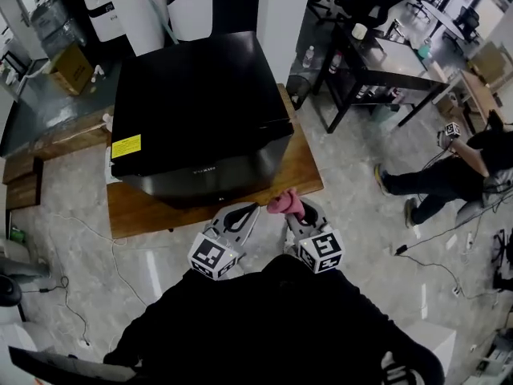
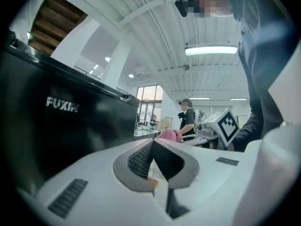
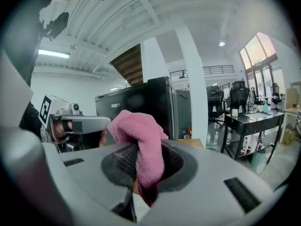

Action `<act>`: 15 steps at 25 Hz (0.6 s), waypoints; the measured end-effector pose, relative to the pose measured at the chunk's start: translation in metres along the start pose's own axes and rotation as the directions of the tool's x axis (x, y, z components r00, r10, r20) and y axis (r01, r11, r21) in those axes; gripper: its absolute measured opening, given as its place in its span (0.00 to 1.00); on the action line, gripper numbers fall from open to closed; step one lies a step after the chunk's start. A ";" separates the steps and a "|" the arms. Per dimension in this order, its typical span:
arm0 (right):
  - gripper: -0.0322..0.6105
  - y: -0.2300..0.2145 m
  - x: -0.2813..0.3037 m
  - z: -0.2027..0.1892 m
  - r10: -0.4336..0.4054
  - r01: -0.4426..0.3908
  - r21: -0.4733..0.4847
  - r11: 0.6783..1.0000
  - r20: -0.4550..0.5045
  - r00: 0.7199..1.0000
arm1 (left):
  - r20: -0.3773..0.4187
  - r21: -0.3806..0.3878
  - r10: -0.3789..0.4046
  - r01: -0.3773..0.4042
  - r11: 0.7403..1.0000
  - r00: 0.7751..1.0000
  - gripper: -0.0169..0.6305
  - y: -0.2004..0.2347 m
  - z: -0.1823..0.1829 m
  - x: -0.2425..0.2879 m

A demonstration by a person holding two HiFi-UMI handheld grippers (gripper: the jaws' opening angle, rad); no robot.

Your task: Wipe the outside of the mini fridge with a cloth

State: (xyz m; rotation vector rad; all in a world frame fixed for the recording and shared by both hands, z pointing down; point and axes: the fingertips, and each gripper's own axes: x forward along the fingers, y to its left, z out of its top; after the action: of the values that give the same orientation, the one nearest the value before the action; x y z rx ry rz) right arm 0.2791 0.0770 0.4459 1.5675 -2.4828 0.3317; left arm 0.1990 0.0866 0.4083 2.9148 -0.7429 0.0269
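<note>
Pink cloth [image 3: 139,140]: it is bunched and pinched between the jaws of your right tool [image 3: 141,175]. A soft wad stands proud of the tips, so the fabric should meet a surface before the plastic does.
Left tool [image 2: 153,149]: the jaws are pressed together on nothing. You hold it just beside the right tool, low in front of your body, and it looks like a spare with no work of its own here.
Mini fridge [image 1: 196,111]: black, door shut, front face turned towards you. Both tools point at that face, near it but not touching.
Tabletop [image 1: 303,175]: low and wooden. The fridge fills most of it and leaves a bare strip along the front and the right, so the top panel and the door both lie within your reach.
Step in hand: by my reading this is the approach. The cloth is gripped and aimed, but not yet laid on the cabinet.
Next move: press the wad flat to the door and clamp firmly. A loose hold could let the cloth drag out under friction.
</note>
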 end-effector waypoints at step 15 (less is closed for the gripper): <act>0.17 -0.157 0.069 0.074 0.319 -0.326 0.092 0.941 0.081 0.944 | 0.047 -0.019 0.229 -0.229 0.973 0.972 0.04 -0.005 0.052 0.181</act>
State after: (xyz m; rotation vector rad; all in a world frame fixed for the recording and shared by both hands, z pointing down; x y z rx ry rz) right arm 0.3891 -0.0699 0.4076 1.2153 -2.8166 0.4716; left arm 0.3599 -0.0018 0.3655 2.8101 -1.0799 -0.0268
